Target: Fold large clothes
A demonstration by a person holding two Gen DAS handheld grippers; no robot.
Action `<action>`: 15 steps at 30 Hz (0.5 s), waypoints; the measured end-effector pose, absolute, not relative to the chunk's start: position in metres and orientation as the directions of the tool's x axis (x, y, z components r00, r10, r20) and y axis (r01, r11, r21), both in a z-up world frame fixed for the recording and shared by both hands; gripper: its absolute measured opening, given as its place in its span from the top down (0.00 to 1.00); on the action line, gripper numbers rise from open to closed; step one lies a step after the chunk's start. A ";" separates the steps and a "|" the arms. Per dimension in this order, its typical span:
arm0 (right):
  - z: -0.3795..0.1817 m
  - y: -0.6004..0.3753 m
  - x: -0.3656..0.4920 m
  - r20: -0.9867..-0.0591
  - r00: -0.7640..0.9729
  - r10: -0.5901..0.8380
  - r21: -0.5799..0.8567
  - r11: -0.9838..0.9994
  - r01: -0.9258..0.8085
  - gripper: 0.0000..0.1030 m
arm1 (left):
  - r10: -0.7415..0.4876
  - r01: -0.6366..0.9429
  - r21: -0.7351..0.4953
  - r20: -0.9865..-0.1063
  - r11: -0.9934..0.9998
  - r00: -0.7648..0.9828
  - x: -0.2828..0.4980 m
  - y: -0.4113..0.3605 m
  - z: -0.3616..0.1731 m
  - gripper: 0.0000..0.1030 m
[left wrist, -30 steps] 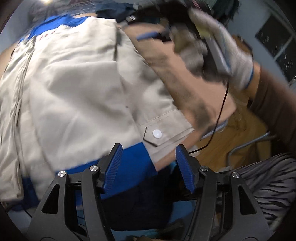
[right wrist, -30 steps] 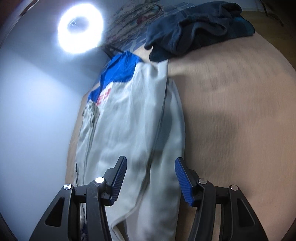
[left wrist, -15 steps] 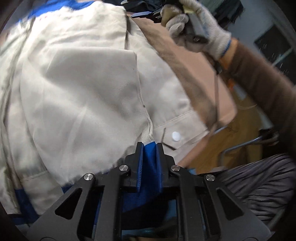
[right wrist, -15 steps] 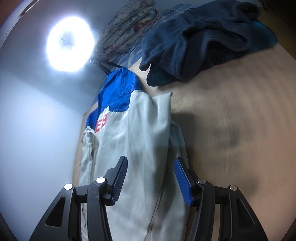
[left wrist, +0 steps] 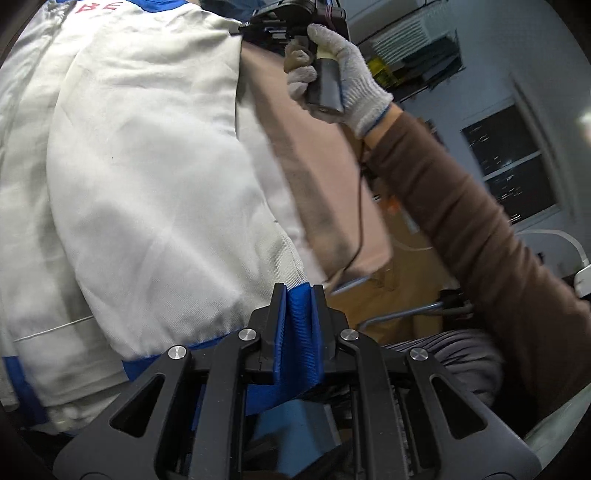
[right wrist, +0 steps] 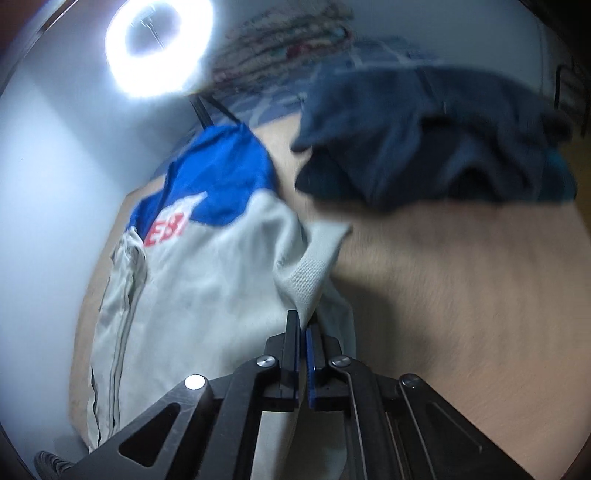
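A cream jacket [left wrist: 147, 166] with blue shoulders and red letters lies flat on the tan table [left wrist: 314, 158]. My left gripper [left wrist: 298, 295] is shut on the jacket's blue hem band, which is pinched between the pads at the near edge. In the right wrist view the jacket [right wrist: 207, 288] stretches away to the left. My right gripper [right wrist: 302, 325] is shut on a raised fold of its cream side edge. A gloved hand [left wrist: 340, 70] holds that right gripper [left wrist: 251, 27] at the far end of the jacket.
A heap of dark navy clothes [right wrist: 424, 136] lies at the far end of the table [right wrist: 461, 295], beside the blue shoulder. A ring light [right wrist: 159, 48] glares at the upper left. A brown sleeve [left wrist: 480, 240] crosses the right side. A metal chair frame [left wrist: 406, 314] stands below the table's edge.
Both grippers were open a second ago. The left closed on the blue hem first, then the right moved up the jacket's side and closed on its cream edge, lifting a fold.
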State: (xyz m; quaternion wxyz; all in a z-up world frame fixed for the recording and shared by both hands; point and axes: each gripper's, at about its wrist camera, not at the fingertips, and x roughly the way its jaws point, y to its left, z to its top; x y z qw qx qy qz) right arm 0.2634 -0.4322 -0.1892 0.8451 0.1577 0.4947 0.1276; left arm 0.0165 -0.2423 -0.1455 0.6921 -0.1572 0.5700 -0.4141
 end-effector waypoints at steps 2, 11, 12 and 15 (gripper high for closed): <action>-0.177 -0.438 0.268 -0.792 0.504 0.345 0.369 0.928 -0.055 1.00 | -0.758 0.421 -0.690 -0.652 0.589 -0.007 0.016 -0.257 -0.145 0.90; -0.197 -0.449 0.280 -0.840 0.480 0.251 0.276 0.961 -0.020 1.00 | -0.690 0.561 -0.598 -0.721 0.572 -0.065 0.011 -0.331 -0.173 0.90; -0.206 -0.451 0.280 -0.853 0.467 0.232 0.261 0.965 -0.004 1.00 | -0.676 0.574 -0.583 -0.734 0.576 -0.068 0.009 -0.334 -0.176 0.90; -0.220 -0.460 0.274 -0.880 0.430 0.200 0.241 0.969 0.043 0.83 | -0.649 0.591 -0.554 -0.758 0.586 -0.066 0.003 -0.333 -0.171 0.86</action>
